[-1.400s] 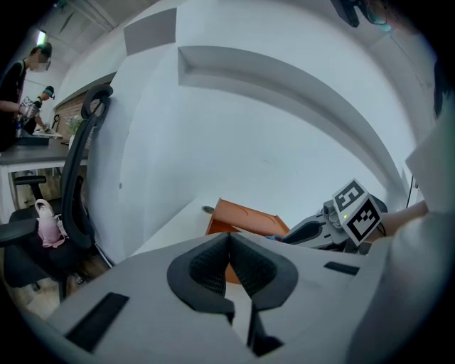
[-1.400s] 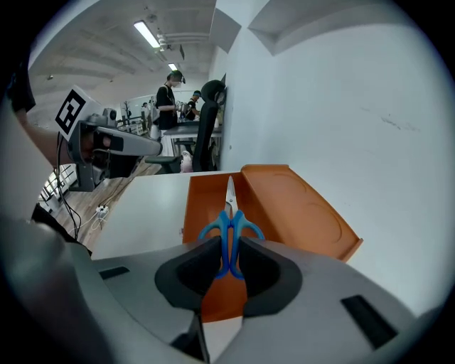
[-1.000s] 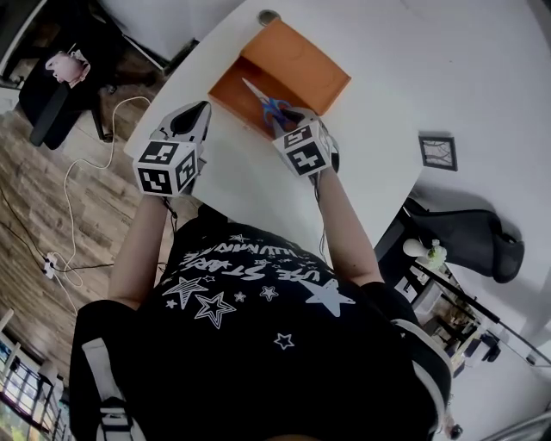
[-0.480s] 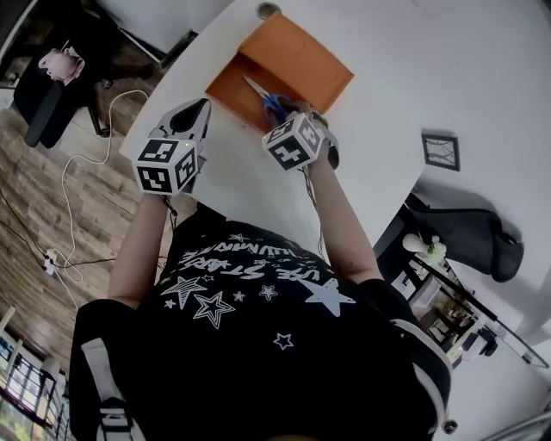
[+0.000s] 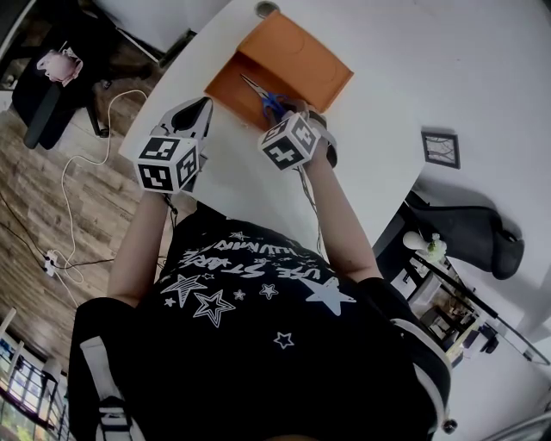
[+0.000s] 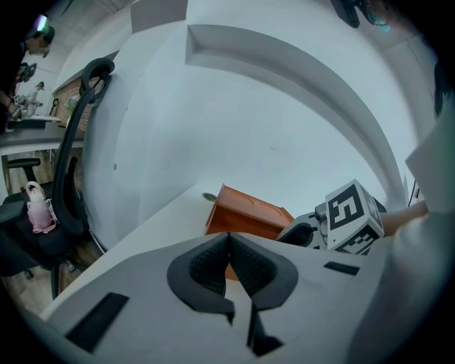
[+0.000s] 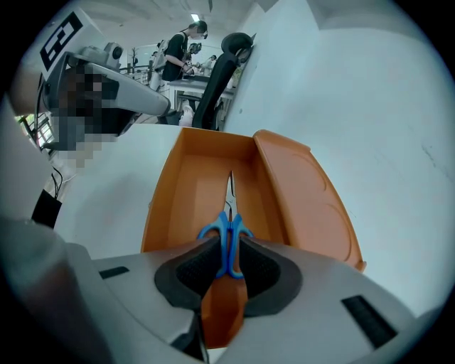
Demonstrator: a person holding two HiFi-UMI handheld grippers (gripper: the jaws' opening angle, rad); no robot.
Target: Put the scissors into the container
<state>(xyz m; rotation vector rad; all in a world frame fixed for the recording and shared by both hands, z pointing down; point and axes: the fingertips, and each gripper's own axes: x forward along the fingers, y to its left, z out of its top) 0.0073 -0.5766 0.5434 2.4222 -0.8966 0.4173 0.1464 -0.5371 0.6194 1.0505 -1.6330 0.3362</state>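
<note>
Blue-handled scissors [image 7: 229, 231] with their silver blades pointing away hang over the open orange container [image 7: 195, 188], handles pinched between the pads of my right gripper [image 7: 229, 263]. From the head view the scissors [image 5: 265, 99] reach over the container [image 5: 293, 56] near its front wall, and the right gripper [image 5: 297, 116] sits at that wall. My left gripper [image 6: 229, 263] is shut with nothing in it, held to the left of the container [image 6: 245, 217] above the table's near edge; in the head view that left gripper [image 5: 191, 116] is left of the box.
The container's lid [image 7: 306, 195] lies open to the right of the box. A small round disc [image 5: 268, 9] and a framed picture [image 5: 439, 149] rest on the white table [image 5: 405, 69]. Office chairs [image 5: 52, 86] stand on the wooden floor at left.
My right gripper has carried the scissors a little left and farther over the container, and the cube on it has tilted. The left gripper has stayed in place.
</note>
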